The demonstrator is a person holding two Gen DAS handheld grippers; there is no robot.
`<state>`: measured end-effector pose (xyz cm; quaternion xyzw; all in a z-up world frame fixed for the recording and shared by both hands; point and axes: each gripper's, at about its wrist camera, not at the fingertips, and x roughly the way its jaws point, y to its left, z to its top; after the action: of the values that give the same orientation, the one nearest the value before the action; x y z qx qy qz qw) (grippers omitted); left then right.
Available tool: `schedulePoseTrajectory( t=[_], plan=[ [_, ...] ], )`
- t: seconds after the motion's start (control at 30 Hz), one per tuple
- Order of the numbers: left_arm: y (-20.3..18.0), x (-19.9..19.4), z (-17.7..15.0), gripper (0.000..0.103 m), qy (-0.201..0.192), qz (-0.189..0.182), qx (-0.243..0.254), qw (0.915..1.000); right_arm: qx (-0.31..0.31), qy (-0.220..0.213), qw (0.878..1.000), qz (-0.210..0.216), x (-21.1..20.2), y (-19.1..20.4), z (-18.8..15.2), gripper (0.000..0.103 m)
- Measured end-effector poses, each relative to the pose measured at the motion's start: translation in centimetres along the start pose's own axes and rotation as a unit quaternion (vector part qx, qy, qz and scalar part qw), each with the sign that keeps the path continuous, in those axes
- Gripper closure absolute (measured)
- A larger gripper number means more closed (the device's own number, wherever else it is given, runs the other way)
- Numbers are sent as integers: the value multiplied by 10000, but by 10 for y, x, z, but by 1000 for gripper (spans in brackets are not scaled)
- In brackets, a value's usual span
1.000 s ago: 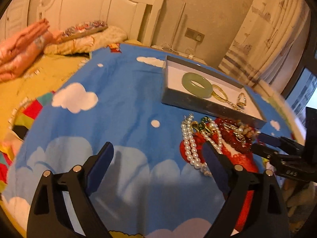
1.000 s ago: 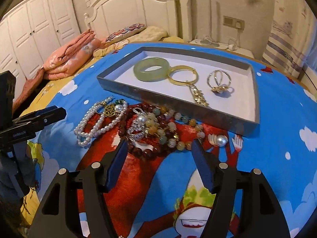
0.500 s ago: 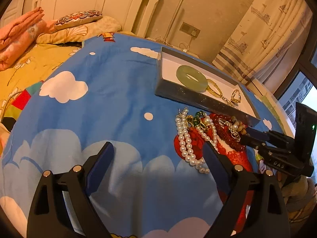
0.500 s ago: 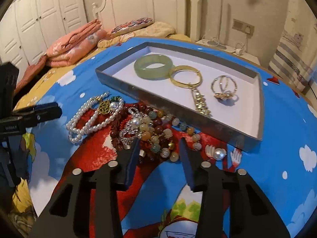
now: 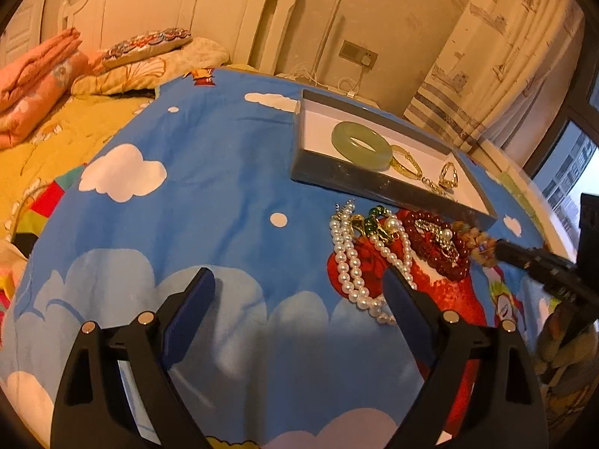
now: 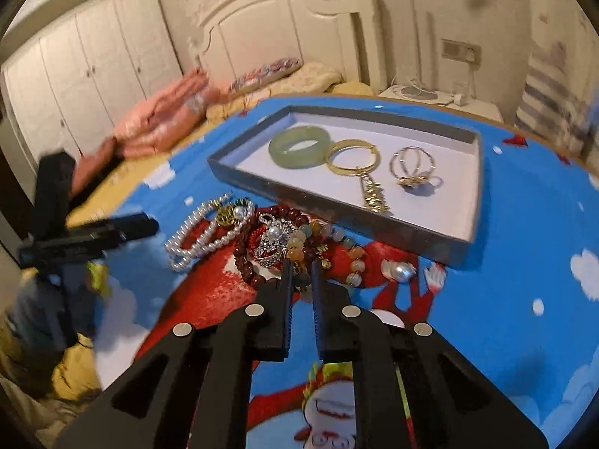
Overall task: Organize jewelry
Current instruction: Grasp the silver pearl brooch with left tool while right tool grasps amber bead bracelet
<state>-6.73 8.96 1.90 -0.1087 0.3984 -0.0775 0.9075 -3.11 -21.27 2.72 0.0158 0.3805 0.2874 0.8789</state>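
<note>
A grey tray (image 6: 441, 241) (image 5: 329, 176) holds a green jade bangle (image 6: 299, 147) (image 5: 361, 144), a gold bangle with a charm (image 6: 352, 157) and thin gold rings (image 6: 411, 166). In front of it lies a heap of jewelry: a pearl strand (image 6: 194, 237) (image 5: 350, 262), a dark red bead bracelet (image 6: 249, 262) (image 5: 436, 243), a silver brooch (image 6: 271, 243) and a multicolour bead bracelet (image 6: 353, 262). My right gripper (image 6: 300, 269) is shut on the multicolour bead bracelet in the heap. My left gripper (image 5: 299, 292) is open and empty, left of the pearls.
A loose pearl earring (image 6: 398, 271) lies right of the heap. The blue cartoon cloth (image 5: 187, 205) covers the round table. A bed with pink folded blankets (image 5: 33, 78) and a pillow stands behind. Curtains (image 5: 505, 56) hang at the far right.
My right gripper moved forward into the heap and closed its jaws on the beads. My left gripper stayed open and shifted only slightly.
</note>
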Motion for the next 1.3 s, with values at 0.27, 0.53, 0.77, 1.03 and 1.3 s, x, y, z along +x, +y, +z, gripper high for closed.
schedulePoseTrajectory(
  t=[0.27, 0.53, 0.77, 1.03, 1.3],
  plan=[
    [-39, 6, 0, 13, 146, -296, 397, 9987, 644, -299, 9966, 411, -28, -26, -5, 93],
    [-107, 26, 13, 23, 87, -672, 1191, 9906, 649, -454, 9964, 316, -45, -31, -10, 93],
    [-142, 56, 23, 51, 384, -684, 1820, 9802, 697, -496, 9957, 355, -49, -37, -17, 93],
    [-148, 78, 22, 65, 725, -499, 2143, 9728, 854, -560, 9941, 374, -53, -48, -23, 92],
    [-153, 86, 27, 62, 929, -424, 2344, 9668, 850, -587, 9937, 436, -54, -46, -26, 92]
  ],
)
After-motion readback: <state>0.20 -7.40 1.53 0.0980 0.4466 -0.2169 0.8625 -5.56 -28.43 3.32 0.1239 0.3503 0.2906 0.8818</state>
